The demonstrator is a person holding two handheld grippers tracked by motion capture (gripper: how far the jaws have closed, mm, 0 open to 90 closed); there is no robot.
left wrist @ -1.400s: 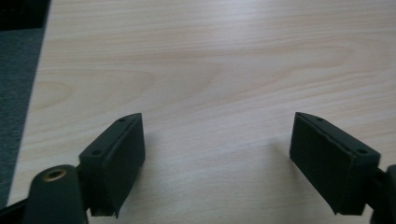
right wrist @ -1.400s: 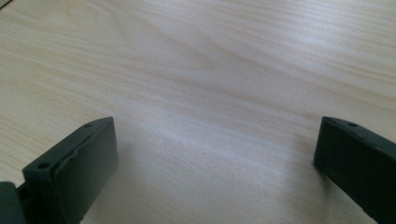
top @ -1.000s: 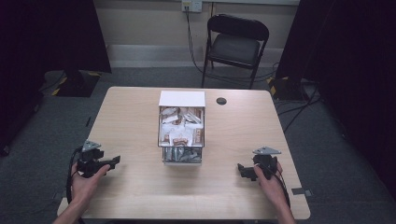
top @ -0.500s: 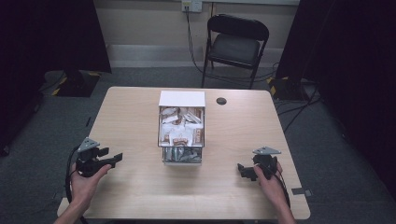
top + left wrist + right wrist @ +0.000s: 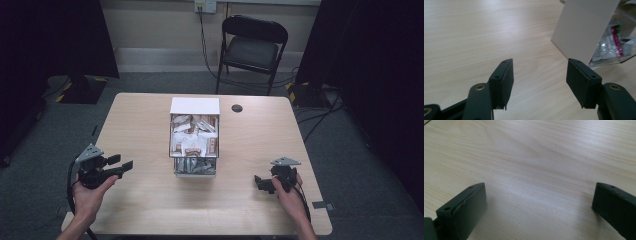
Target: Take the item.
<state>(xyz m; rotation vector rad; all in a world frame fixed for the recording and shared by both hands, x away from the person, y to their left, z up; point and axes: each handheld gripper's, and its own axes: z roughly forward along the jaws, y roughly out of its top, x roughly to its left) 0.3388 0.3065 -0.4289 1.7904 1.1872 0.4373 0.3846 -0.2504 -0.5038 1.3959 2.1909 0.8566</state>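
A white organiser box with a clear pulled-out drawer full of small packets stands mid-table; its white side and clear drawer show in the left gripper view. My left gripper is held above the table's left front part, open, jaws pointing right toward the box, nothing between them. My right gripper rests low at the right front, open and pointing left, with bare wood between its jaws.
The light wood table has a small black round thing behind the box on the right. A black folding chair stands beyond the far edge. Cables trail on the grey floor.
My left gripper has lifted a little and moved slightly left and toward the near edge. The right gripper has stayed put.
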